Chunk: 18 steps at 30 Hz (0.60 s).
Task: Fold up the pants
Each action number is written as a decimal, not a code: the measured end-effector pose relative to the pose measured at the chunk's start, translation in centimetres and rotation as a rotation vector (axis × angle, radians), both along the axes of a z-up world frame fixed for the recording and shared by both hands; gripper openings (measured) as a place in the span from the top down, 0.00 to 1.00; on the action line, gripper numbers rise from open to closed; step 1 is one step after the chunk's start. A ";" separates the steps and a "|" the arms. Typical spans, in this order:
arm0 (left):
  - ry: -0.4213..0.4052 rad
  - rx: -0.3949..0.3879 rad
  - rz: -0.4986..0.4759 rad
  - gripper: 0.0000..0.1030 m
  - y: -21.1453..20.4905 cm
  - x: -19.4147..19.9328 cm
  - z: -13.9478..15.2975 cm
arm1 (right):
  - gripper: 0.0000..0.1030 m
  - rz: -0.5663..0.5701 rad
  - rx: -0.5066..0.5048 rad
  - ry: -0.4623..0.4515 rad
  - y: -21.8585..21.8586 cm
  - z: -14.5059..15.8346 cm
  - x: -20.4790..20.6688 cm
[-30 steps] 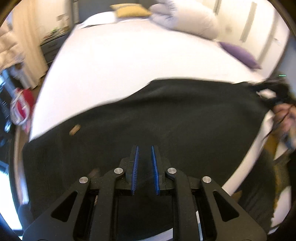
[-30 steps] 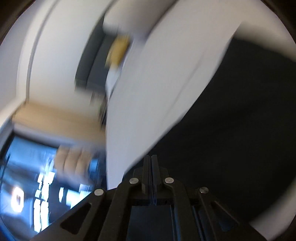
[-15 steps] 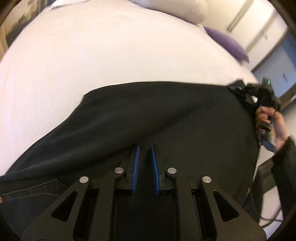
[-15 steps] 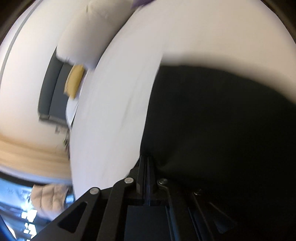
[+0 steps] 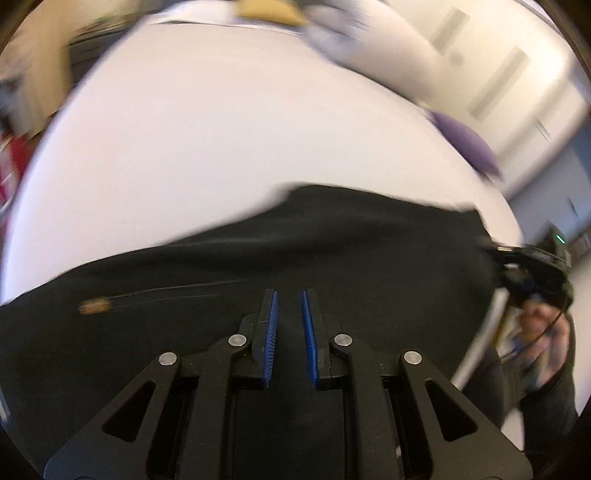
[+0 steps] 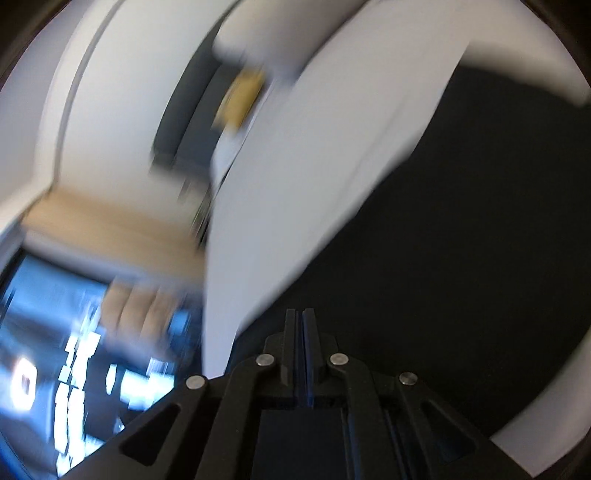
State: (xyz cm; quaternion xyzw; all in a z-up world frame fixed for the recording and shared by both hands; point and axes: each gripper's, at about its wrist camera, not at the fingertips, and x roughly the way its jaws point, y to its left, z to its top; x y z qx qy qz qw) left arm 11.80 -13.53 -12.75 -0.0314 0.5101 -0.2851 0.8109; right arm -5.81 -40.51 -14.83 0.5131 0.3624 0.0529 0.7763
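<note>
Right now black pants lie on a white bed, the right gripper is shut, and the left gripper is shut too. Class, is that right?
Not quite. The left gripper is open: the left wrist view shows a gap between its blue pads above the black pants. The rest holds: white bed, right gripper shut.

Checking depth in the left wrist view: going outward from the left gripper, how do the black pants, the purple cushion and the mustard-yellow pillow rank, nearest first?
From the left gripper:
1. Black pants, directly beneath and ahead of the fingers.
2. Purple cushion, far right, near the bed's edge.
3. Mustard-yellow pillow, at the top, at the far end of the white bed.
</note>
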 end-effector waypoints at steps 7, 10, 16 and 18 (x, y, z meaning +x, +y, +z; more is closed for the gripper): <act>0.086 -0.062 -0.002 0.87 0.9 -1.4 -4.3 | 1.00 -0.166 -0.049 0.068 -3.5 -3.2 -0.7; 0.040 -0.013 0.071 0.87 4.9 -2.9 -3.5 | 0.97 -0.365 -0.130 0.104 -10.6 -1.4 -7.5; 0.000 -0.008 0.234 0.87 10.9 -5.1 -0.3 | 0.32 -0.656 -0.171 -0.003 -17.4 3.3 -18.4; -0.017 -0.018 0.241 0.87 10.8 -5.4 0.8 | 0.32 -0.661 -0.080 -0.028 -19.1 2.3 -19.7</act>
